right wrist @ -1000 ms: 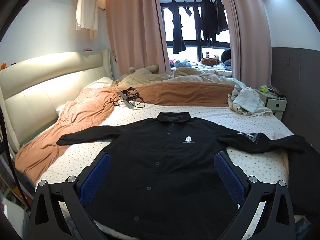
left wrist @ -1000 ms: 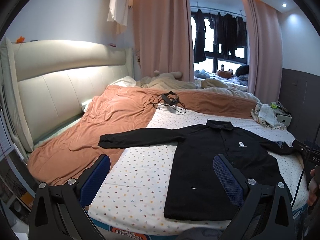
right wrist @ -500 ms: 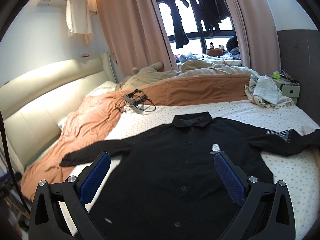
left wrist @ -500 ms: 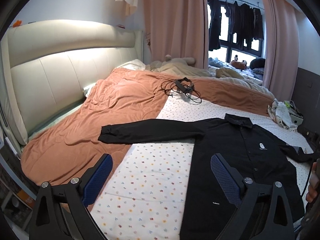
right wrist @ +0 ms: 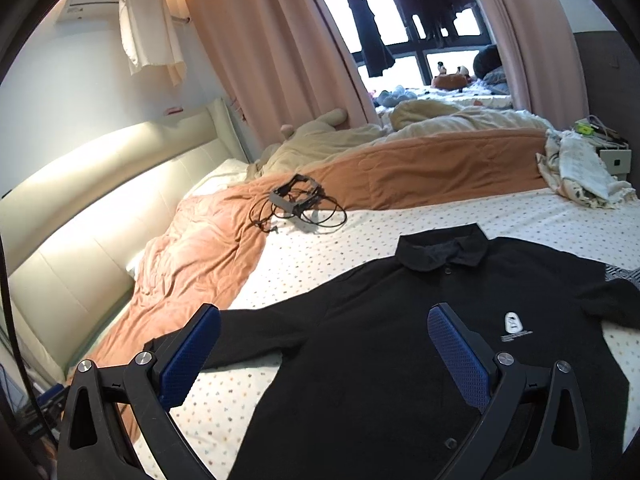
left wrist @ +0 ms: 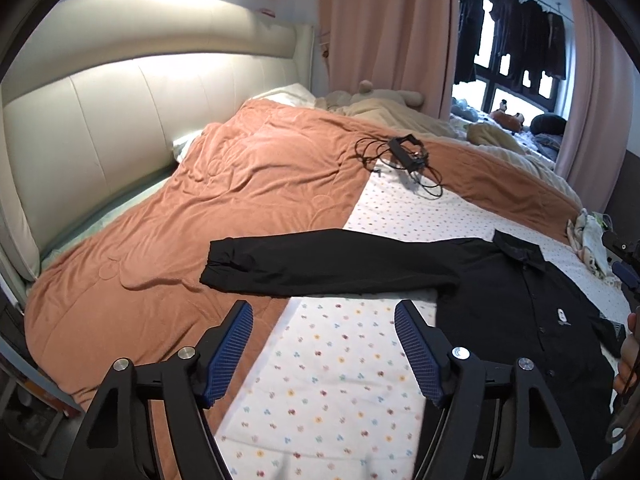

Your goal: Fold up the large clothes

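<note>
A black long-sleeved shirt [left wrist: 520, 304] lies spread front-up on the dotted white sheet [left wrist: 328, 380], collar away from me. Its left sleeve [left wrist: 320, 268] stretches out onto the orange blanket [left wrist: 224, 200]. My left gripper [left wrist: 324, 316] hovers just short of that sleeve; its jaws are closing with nothing between them. In the right wrist view the shirt [right wrist: 400, 360] fills the lower middle, and my right gripper [right wrist: 324, 324] stands open above its chest and left shoulder, holding nothing.
A black device with tangled cables [left wrist: 404, 156] lies on the bed beyond the shirt. A cream padded headboard [left wrist: 100, 128] runs along the left. A heap of light cloth [right wrist: 580, 172] sits at the bed's far right. Pink curtains frame a window.
Both grippers have swung left and closer over the bed, so the left sleeve now sits right ahead of the left gripper. The left jaws have narrowed. The shirt lies as before.
</note>
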A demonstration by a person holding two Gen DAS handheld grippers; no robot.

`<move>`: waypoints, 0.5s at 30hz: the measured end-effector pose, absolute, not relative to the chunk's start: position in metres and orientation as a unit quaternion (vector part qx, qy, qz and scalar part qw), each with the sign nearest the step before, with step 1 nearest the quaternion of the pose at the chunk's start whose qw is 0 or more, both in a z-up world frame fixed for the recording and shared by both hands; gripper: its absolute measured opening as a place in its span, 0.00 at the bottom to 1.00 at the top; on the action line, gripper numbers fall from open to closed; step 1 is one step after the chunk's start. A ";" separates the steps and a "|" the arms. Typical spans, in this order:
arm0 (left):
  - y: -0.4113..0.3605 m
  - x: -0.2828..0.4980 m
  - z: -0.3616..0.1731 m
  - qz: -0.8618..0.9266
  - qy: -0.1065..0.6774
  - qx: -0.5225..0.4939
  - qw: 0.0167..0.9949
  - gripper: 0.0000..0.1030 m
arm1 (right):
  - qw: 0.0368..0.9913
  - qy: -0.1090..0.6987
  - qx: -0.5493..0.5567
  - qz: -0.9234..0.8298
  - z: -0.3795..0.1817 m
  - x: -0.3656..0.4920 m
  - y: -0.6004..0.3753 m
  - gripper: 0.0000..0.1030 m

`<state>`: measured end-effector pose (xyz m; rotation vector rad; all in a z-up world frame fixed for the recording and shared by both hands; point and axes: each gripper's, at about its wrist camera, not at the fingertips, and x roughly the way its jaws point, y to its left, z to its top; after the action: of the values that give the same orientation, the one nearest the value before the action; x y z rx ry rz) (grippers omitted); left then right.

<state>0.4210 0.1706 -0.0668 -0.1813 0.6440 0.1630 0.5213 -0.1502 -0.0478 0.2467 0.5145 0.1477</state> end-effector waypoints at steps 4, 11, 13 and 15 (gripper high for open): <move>0.192 0.453 -0.081 0.088 0.337 -0.110 0.931 0.61 | 0.952 0.266 0.126 0.083 -0.059 0.555 -0.139 1.00; 0.227 0.505 -0.116 0.111 0.375 -0.155 0.907 0.53 | 0.936 0.317 0.121 0.090 -0.099 0.609 -0.119 0.84; 0.235 0.519 -0.129 0.116 0.385 -0.168 0.900 0.53 | 0.932 0.330 0.121 0.088 -0.111 0.622 -0.117 0.83; 0.243 0.531 -0.141 0.123 0.398 -0.179 0.891 0.53 | 0.927 0.345 0.123 0.088 -0.125 0.637 -0.115 0.78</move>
<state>0.5310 0.2428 -0.1413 -0.3717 0.8263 0.2561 0.6373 -0.1149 -0.1246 0.2522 0.7066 0.1796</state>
